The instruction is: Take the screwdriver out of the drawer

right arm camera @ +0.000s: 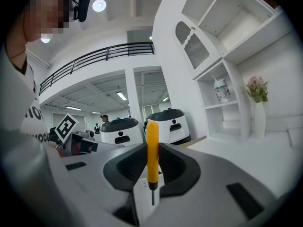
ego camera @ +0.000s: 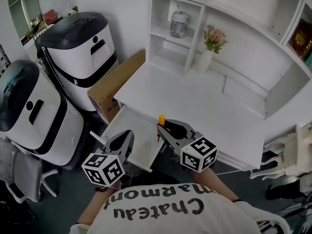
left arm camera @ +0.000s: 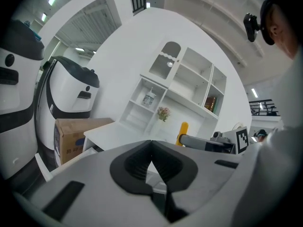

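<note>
You are gripping the yellow-handled screwdriver (right arm camera: pixel 152 150) upright in your right gripper (right arm camera: pixel 152 167), its jaws clamped on the handle. It is sitting beside the open drawer (ego camera: pixel 134 130), seemingly out already. Your left gripper (left arm camera: pixel 151 144) is hovering nearby, jaws together and empty.

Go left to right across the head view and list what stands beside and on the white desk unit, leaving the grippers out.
In order: nearer white-and-black machine → farther white-and-black machine → cardboard box → clear bottle on the shelf → flower vase → brown book at the right edge.
</note>
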Available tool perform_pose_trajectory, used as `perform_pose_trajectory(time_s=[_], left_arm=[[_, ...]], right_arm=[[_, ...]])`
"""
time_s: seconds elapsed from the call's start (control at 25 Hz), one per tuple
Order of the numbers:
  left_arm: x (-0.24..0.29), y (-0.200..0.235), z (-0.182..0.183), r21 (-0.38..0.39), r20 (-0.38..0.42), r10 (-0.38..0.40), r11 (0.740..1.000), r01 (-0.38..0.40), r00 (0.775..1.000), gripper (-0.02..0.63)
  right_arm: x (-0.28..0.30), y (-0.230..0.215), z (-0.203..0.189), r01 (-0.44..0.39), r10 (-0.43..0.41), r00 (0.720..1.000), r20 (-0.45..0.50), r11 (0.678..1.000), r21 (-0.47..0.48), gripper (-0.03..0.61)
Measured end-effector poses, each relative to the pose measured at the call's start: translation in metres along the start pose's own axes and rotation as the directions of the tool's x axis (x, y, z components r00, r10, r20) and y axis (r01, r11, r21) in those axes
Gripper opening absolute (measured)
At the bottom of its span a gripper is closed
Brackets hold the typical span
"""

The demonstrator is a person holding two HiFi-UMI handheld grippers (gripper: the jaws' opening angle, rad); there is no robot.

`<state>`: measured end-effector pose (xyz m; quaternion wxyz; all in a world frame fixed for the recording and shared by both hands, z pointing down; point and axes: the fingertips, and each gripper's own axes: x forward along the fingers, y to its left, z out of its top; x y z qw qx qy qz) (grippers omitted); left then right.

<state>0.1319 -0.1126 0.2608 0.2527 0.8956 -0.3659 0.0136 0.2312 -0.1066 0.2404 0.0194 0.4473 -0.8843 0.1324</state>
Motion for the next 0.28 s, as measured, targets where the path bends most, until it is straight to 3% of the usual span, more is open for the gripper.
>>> perform_pose_trajectory(time_s=[0.28], left_arm=[[-0.0067,-0.0012,-0.0100,-0.006,-0.004,0.033,0.999,-0.033,0.999,0.023]], right_arm=[[-0.0046,-0.0043,-0.0110,-0.004,0.004,1.000,-0.019,1.000,0.011,0.084]])
